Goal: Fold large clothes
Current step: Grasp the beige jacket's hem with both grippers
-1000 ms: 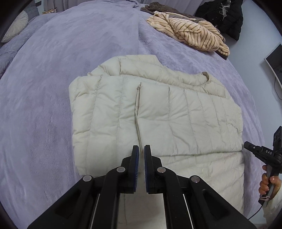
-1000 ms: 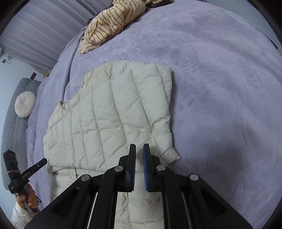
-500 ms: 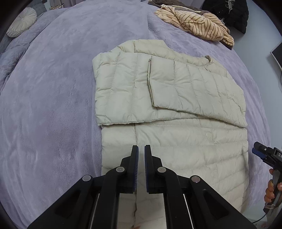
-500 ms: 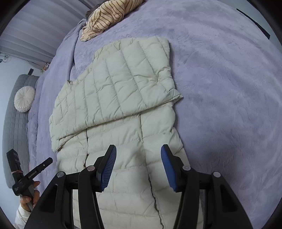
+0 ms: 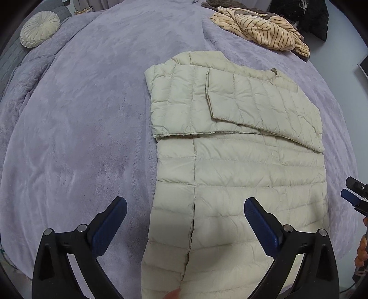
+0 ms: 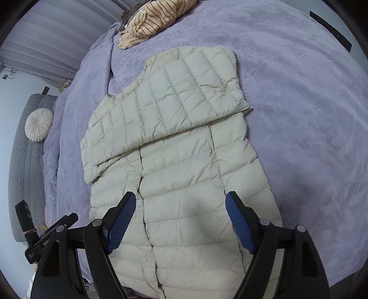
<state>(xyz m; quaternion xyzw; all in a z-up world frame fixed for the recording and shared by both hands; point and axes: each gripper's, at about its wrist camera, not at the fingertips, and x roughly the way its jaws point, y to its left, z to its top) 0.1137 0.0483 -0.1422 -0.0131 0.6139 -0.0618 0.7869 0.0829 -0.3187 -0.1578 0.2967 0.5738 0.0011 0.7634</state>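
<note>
A cream quilted puffer jacket [image 5: 239, 161] lies flat on the purple bedspread [image 5: 80, 128], both sleeves folded across its chest. In the right wrist view the same jacket [image 6: 179, 161] runs from the near edge to the bed's middle. My left gripper [image 5: 185, 214] hovers above the jacket's lower left part, its jaws opening wide with nothing gripped between them. My right gripper [image 6: 180, 211] hangs over the jacket's lower half, jaws also opening, with no cloth pinched. The right gripper's tip [image 5: 355, 193] shows at the right edge of the left wrist view.
A striped beige garment [image 5: 264, 27] is heaped at the bed's far side, with dark clothing [image 5: 306, 16] behind it. A round cream cushion [image 5: 40, 28] rests on a grey quilted headboard [image 6: 27, 161]. The bedspread [image 6: 299, 115] stretches wide around the jacket.
Both grippers went from shut to wide apart and drew back and up from the folded sleeves toward the jacket's hem. The sleeves now lie folded across the chest.
</note>
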